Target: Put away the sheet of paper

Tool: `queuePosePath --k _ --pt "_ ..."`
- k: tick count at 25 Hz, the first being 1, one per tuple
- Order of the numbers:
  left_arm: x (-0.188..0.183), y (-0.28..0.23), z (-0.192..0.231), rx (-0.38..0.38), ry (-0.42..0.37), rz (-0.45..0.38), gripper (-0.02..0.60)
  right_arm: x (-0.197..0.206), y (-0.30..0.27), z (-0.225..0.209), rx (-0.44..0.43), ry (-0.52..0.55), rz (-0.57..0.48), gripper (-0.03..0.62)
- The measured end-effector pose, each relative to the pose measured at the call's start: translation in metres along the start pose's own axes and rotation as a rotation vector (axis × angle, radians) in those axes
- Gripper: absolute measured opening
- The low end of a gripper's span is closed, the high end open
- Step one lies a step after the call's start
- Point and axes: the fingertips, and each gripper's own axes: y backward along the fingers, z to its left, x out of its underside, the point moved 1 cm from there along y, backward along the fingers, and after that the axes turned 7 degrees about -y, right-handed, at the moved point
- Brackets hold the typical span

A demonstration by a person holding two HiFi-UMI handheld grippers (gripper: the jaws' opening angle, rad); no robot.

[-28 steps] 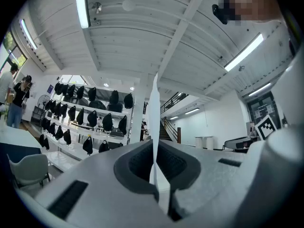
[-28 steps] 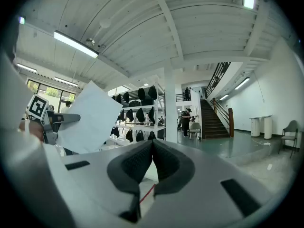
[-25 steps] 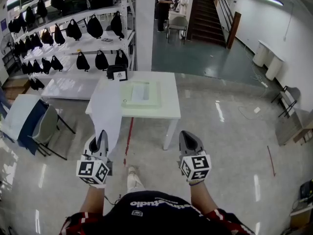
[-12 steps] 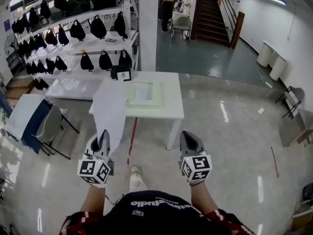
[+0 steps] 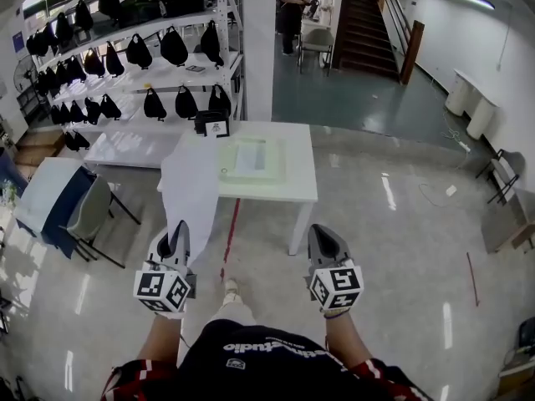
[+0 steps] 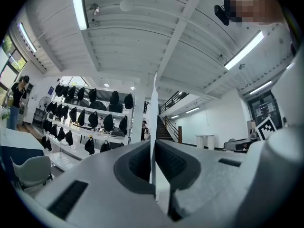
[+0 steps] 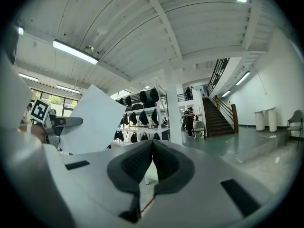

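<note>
A white sheet of paper (image 5: 191, 186) stands upright in front of me, clamped at its lower edge by my left gripper (image 5: 177, 234). In the left gripper view the paper (image 6: 153, 122) shows edge-on between the pads of that gripper (image 6: 154, 163), which is shut on it. My right gripper (image 5: 322, 239) is held beside it at the same height, shut with nothing between its pads (image 7: 152, 146). From the right gripper view the sheet (image 7: 92, 118) rises at the left. Ahead stands a white table (image 5: 303, 161) bearing a pale green tray (image 5: 251, 159).
Shelves of black bags (image 5: 142, 57) line the left wall behind a white pillar (image 5: 257, 40). A grey chair (image 5: 84, 215) and a blue-draped table (image 5: 42, 199) stand at the left. A red floor line (image 5: 227, 241) runs under the table. A person (image 5: 292, 7) stands by the stairs (image 5: 368, 15).
The table and shelves have drawn slightly nearer in the head view. Both grippers keep the same pose, the left still clamped on the paper.
</note>
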Motion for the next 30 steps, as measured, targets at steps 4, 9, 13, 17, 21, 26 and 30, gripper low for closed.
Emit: queuePosePath --k 4,9,13,17,21,26,30 --pt "0.003 0.001 0.004 -0.003 -0.014 0.014 0.005 0.007 0.005 -0.002 0.01 -0.014 0.002 -0.009" --pt "0.001 -0.008 0.008 -0.005 -0.031 0.016 0.005 0.012 0.003 -0.009 0.021 -0.033 0.018 -0.009" --pt "0.007 -0.018 0.013 -0.008 -0.023 0.023 0.005 0.017 0.001 -0.015 0.033 -0.031 0.028 -0.009" --pt "0.015 -0.025 0.018 -0.007 -0.027 0.027 0.005 0.02 -0.011 -0.018 0.032 -0.027 0.035 -0.009" --pt "0.023 -0.039 0.026 -0.007 -0.018 0.036 0.005 0.018 -0.028 -0.019 0.026 -0.013 0.038 -0.009" --pt "0.032 -0.062 0.043 -0.011 -0.009 0.029 0.005 0.017 -0.055 -0.022 0.027 0.009 0.042 -0.009" --pt "0.037 -0.085 0.055 -0.013 0.007 0.024 0.005 0.009 -0.078 -0.03 0.032 0.024 0.038 -0.009"
